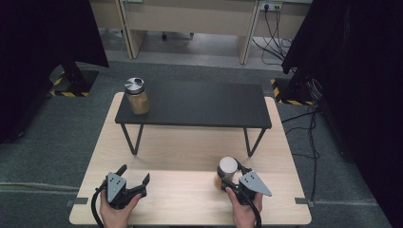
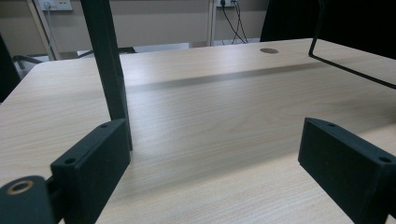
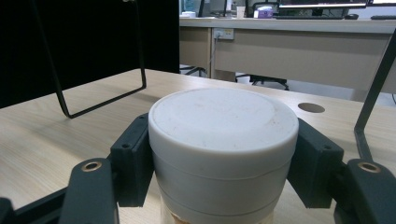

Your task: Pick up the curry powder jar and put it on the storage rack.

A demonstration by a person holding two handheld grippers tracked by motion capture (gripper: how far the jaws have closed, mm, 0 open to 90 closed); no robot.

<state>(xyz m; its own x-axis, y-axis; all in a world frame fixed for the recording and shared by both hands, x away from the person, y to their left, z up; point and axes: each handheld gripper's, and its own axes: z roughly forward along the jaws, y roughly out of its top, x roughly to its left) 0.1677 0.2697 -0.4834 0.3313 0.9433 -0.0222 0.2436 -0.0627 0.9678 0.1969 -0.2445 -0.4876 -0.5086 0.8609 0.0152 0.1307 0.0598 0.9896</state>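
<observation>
we see the right gripper (image 3: 219, 154) jaws clamped on a white-lidded jar (image 3: 223, 140) standing on the desk (image 1: 190, 147), tan contents below. left gripper (image 1: 134, 176) jaws wide apart, nothing between.

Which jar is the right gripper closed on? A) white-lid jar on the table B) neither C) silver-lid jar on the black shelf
A: the right gripper has its jaws against both sides of the white-lid jar on the table; the silver-lid jar stands alone on the shelf.
</observation>
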